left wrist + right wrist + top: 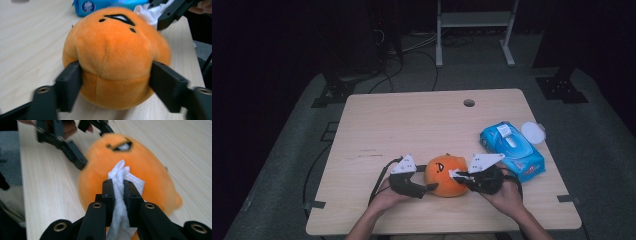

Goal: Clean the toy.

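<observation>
Both tongs are the same build: matte black plastic, chunky two-piece arms ending in flat rectangular pads. The left tongs (115,82) and right tongs (118,192) have brass-looking threaded inserts set into round bosses on the arms. From above, each one carries a pale grey triangular plate on top and trails a black cable. Forearms look bare, no sleeves visible.
</observation>
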A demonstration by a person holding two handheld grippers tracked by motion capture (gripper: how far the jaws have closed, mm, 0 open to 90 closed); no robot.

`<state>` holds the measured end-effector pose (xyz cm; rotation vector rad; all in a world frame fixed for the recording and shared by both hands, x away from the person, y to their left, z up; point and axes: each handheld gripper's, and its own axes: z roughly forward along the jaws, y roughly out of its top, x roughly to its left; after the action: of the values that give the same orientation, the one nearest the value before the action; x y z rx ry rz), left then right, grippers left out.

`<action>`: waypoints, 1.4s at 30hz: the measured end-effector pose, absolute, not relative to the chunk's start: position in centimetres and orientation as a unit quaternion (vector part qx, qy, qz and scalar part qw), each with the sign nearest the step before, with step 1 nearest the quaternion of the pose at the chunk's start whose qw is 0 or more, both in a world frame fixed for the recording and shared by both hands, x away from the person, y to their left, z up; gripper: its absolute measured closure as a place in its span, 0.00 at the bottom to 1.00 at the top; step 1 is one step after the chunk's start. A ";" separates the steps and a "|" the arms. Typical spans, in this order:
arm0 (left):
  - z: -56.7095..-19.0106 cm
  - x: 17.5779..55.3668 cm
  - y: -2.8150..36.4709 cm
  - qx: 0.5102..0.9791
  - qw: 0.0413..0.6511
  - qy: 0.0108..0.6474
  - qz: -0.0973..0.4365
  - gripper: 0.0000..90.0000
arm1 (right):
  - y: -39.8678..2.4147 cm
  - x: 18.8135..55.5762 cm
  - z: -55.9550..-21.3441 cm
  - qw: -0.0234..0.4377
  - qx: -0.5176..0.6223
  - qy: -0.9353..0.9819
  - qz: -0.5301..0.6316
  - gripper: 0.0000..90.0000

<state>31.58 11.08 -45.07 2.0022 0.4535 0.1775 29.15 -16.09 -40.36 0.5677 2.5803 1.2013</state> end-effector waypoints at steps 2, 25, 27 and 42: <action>-44.7 31.0 10.5 0.834 0.514 0.176 0.091 0.38 | -15.5 28.9 -40.0 0.107 0.185 0.878 0.427 0.89; -44.6 30.0 8.5 0.844 0.499 0.155 0.123 0.37 | -13.4 28.3 -39.6 0.102 0.172 0.880 0.430 0.89; -44.5 29.7 8.2 0.846 0.496 0.142 0.133 0.37 | -12.9 28.2 -39.2 0.110 0.166 0.879 0.434 0.89; -45.2 30.1 8.2 0.831 0.520 0.176 0.088 0.24 | -15.7 29.2 -39.6 0.114 0.207 0.878 0.416 0.89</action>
<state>30.12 8.24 -45.15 1.9939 0.4216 0.2121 29.16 -15.70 -39.61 0.6083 2.5753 1.2187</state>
